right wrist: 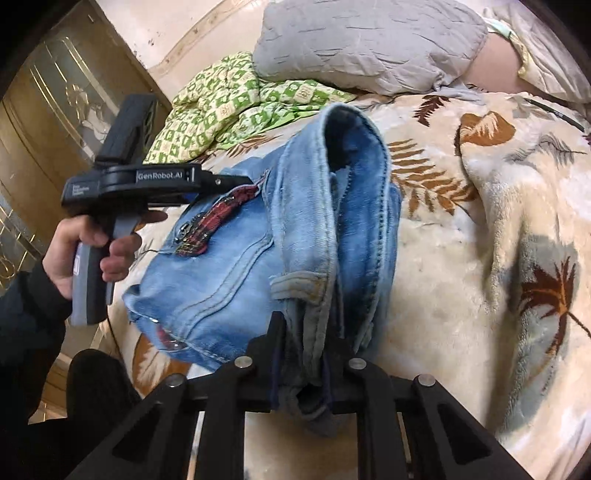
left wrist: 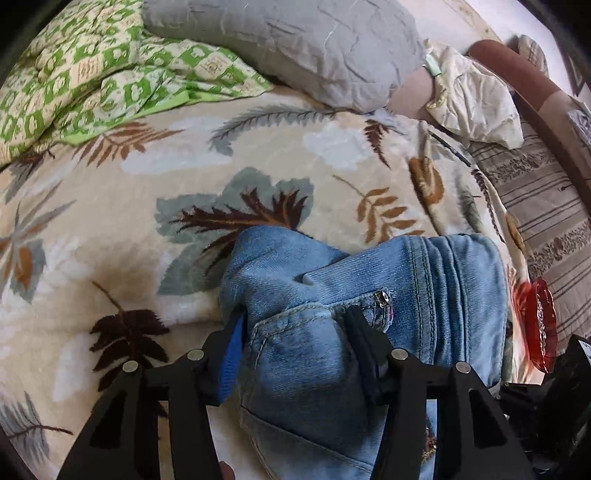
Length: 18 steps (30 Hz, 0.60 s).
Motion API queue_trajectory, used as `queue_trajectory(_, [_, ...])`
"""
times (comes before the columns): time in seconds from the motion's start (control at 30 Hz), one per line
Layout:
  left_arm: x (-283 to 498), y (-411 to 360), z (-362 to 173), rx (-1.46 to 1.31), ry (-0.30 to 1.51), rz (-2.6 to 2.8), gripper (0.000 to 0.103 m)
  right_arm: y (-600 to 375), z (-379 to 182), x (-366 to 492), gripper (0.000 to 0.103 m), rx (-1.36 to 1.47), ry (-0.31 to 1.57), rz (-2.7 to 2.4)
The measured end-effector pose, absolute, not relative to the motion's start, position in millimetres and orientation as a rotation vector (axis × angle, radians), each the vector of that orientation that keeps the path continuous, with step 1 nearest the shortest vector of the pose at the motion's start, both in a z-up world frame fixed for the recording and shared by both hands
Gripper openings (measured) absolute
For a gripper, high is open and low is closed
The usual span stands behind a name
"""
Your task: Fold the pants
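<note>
Bed surface covered by a cream plush blanket (left wrist: 110, 206) printed with brown and grey-green leaves; a grey quilted pillow (left wrist: 295, 40) lies at the far end, a green-and-cream patterned quilt (left wrist: 74, 74) bunched beside it, touching it; a cream crumpled cloth (left wrist: 476, 99) lies to the pillow's other side. A striped brown-and-beige cover (left wrist: 535, 199) runs along the blanket's edge, bounded by a curved brown frame (left wrist: 517, 70). In the right wrist view, a brown cabinet with gilt-patterned glass (right wrist: 55, 103) stands against a pale wall (right wrist: 177, 29); lighting even, soft.

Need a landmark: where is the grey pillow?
The grey quilted pillow lies at the bed's far end, right of the green checked quilt.
</note>
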<state>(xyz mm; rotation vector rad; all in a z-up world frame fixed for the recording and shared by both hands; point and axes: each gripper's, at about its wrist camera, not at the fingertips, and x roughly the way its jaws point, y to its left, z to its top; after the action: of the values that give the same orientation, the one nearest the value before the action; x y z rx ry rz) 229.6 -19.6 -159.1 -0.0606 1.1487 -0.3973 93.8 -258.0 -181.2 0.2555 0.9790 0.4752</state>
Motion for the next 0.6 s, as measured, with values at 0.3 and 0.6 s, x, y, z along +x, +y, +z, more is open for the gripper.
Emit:
queue_trajectory(0.3, [214.0,2.8,-137.0,-0.166,1.104,-0.372,0.094,-260.4,-150.2,81.7,0.062,0.246,0.971,0.446])
queue_trajectory(0.6, [167.8,18.7,-117.0,-0.091,1.062,-0.447,0.102,-295.2,-112.2,84.6,0.093,0.354,0.943,0.430])
